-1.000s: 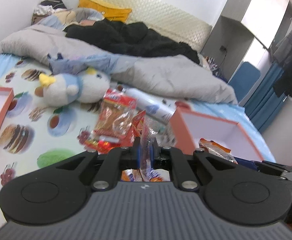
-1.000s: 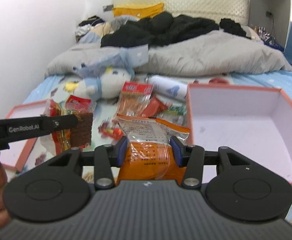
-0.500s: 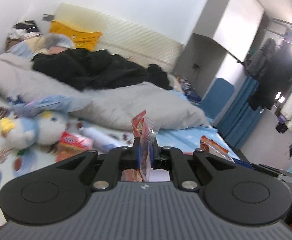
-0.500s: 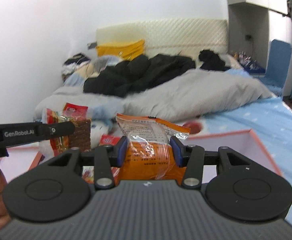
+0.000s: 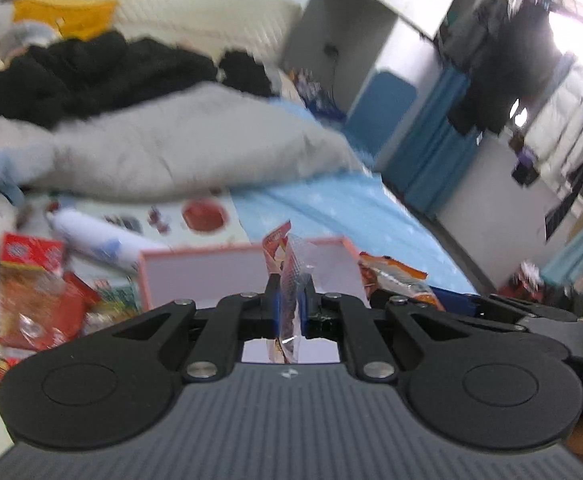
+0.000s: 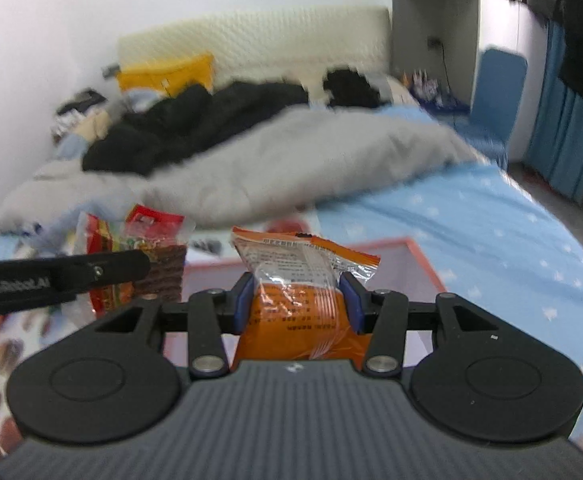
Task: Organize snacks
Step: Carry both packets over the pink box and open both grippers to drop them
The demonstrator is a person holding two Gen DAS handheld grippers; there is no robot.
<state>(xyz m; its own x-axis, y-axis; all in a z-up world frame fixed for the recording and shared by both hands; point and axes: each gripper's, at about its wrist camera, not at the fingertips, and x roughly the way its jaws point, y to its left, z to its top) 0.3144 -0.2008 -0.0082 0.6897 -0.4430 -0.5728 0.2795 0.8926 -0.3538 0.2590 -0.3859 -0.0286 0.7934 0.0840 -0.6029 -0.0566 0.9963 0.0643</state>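
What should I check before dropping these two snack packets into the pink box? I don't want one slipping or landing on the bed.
1. Left gripper shut on the thin clear snack packet: ok, pinched edge-on.
2. Right gripper shut on the orange snack packet: ok, both pads press its sides.
3. Pink box ahead of both grippers: ok, open side up.
4. Room inside the box: cannot tell, its floor is mostly hidden behind the grippers.
5. Packets over the box opening: cannot tell from these angles.
6. Sharp view for aiming: not ok, both views are blurred.
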